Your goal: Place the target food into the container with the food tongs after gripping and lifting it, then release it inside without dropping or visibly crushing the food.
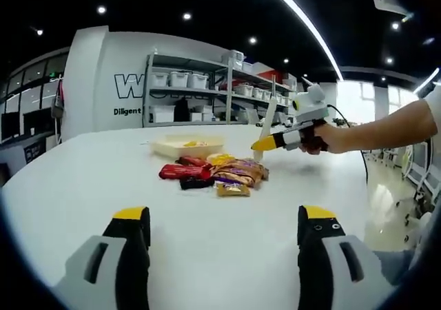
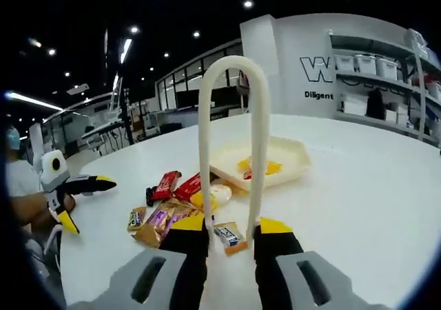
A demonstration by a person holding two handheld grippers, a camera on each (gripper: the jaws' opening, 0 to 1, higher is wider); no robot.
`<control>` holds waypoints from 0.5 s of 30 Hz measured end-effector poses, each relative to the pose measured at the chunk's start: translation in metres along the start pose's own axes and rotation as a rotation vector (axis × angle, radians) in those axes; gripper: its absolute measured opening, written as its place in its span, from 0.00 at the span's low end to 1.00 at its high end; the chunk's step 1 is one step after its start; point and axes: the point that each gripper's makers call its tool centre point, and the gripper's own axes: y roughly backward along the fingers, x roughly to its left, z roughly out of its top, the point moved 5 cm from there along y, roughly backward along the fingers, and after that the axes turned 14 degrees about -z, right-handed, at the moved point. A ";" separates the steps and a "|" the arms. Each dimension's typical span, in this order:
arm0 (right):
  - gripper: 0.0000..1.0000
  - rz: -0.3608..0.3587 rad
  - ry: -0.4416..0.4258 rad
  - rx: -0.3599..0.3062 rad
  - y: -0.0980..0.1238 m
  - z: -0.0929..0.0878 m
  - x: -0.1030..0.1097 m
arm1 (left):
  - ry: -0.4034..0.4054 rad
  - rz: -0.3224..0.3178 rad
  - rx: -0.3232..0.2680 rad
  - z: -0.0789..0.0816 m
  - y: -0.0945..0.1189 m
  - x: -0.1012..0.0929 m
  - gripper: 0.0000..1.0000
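Lower centre of the right gripper view, the right gripper clamps the arms of the white food tongs, loop end up, likely so jaw pressure works them; snack packets lie piled on the white table just beside the shallow tray, which holds some yellow food; target uncertain; left gripper hangs spread wide and empty at frame bottom.
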 end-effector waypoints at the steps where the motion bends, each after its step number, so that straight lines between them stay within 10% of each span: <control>1: 0.20 -0.002 0.021 -0.003 -0.002 0.000 0.000 | -0.003 0.002 -0.001 0.000 0.000 0.000 0.87; 15: 0.20 0.018 0.067 0.005 -0.019 -0.001 -0.002 | -0.029 0.013 0.018 -0.001 -0.002 0.000 0.86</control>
